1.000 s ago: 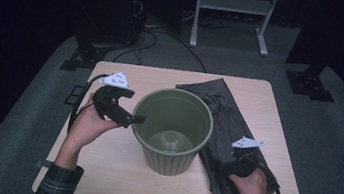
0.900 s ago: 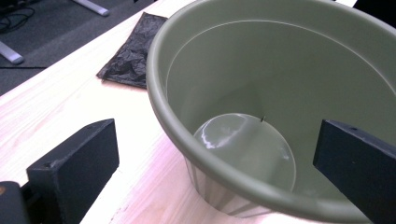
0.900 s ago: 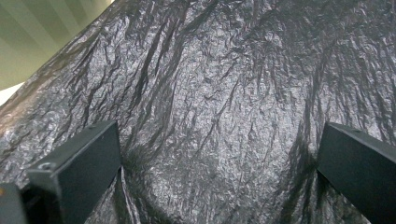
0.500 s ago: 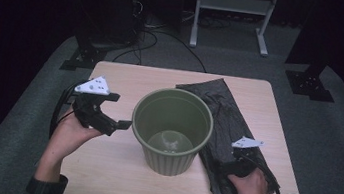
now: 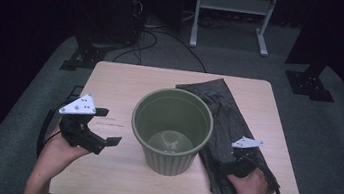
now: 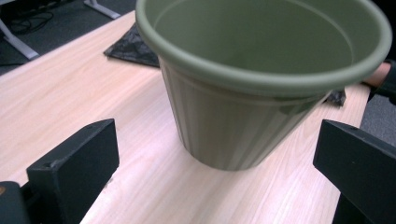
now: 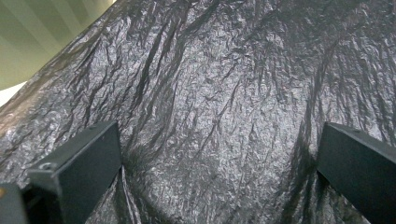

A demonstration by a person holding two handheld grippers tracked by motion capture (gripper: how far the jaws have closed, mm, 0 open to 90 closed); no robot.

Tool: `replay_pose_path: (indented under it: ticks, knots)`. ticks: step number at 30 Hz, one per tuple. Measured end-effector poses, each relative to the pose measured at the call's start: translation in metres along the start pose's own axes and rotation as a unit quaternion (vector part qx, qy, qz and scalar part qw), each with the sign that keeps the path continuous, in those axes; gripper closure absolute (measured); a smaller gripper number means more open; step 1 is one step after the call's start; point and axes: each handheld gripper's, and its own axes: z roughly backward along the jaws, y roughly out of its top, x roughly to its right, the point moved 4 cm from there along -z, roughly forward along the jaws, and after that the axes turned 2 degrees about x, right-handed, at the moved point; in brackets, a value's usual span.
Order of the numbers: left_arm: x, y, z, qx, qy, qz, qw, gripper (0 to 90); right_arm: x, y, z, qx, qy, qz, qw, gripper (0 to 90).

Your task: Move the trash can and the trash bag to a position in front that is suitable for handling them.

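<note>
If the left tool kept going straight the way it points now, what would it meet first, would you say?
Most likely the green bin's ribbed side wall: it stands directly between the open left tool's jaws, with bare table before it.

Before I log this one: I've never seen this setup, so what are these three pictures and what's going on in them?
A person sits at a wooden table, holding a handheld two-jaw gripper in each hand. The high view looks down from above. The other two come from cameras riding on the grippers, looking along their black jaws. A green plastic bin stands mid-table, with a crumpled black bag lying flat beside it. The left gripper is open, aimed at the bin without touching it. The right gripper is open, pressed down over the bag. Nothing is gripped yet.
</note>
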Motion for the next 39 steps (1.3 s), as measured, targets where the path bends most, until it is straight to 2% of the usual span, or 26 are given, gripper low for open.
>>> replay_pose_path:
  ticks: [7, 15, 18, 24, 39]
  knots:
    - [0.006, -0.019, -0.007, 0.007, 0.001, 0.003, 1.0000, 0.0, 0.000, 0.000, 0.000, 0.000, 0.001, 0.001, 1.0000, 0.0]
    - [0.006, -0.041, -0.016, -0.003, 0.007, 0.005, 1.0000, 0.0, 0.000, 0.000, 0.000, 0.000, 0.002, 0.001, 1.0000, 0.0]
    - [0.005, -0.048, -0.019, 0.000, 0.012, 0.006, 0.9999, 0.0, 0.000, 0.000, 0.000, 0.000, 0.002, 0.001, 1.0000, 0.0]
    - [0.005, -0.060, -0.025, 0.007, 0.017, -0.004, 0.9998, 0.0, 0.000, 0.000, 0.000, 0.000, 0.002, 0.002, 1.0000, 0.0]
    - [-0.001, -0.094, -0.054, -0.002, 0.025, 0.013, 0.9996, 0.0, -0.001, 0.000, 0.000, 0.000, 0.005, 0.004, 1.0000, 0.0]
